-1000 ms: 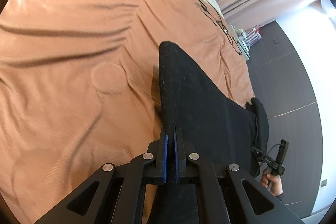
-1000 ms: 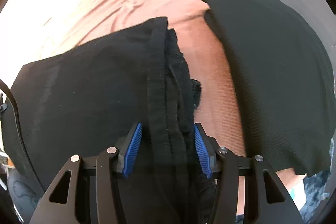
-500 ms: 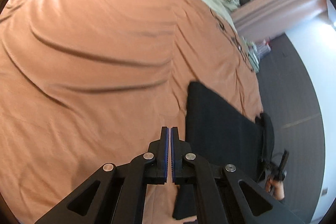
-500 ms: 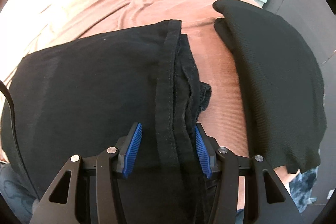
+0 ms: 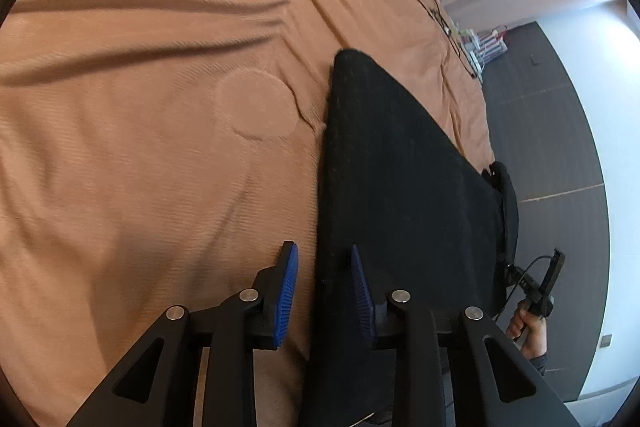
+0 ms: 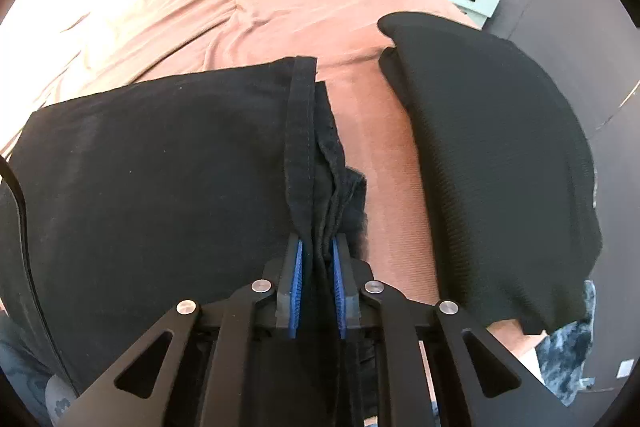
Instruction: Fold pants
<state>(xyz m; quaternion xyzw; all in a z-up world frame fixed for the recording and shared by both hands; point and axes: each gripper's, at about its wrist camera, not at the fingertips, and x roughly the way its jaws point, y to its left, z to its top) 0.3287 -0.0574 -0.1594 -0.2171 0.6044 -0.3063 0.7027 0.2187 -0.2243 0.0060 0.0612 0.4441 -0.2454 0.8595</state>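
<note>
Broadly, the brown bedspread carries everything: the black pants lie flat across it near its edge, folded into a broad panel whose long axis runs from one gripper to the other, and a second dark folded garment sits just beside them, apart by a strip of bedspread. The right gripper is at the hem end; its jaws have just been closing and now pinch the stacked hem layers between the blue pads. The left gripper is at the opposite end, its jaws having just been opening; they stand spread, straddling the pants' folded edge, one pad over bedspread, one over cloth (not pressing, as far as I can tell). So the left side is likely next to grip. The pants' near edge is cut off under both grippers, and how many layers the right one holds is unclear.
</note>
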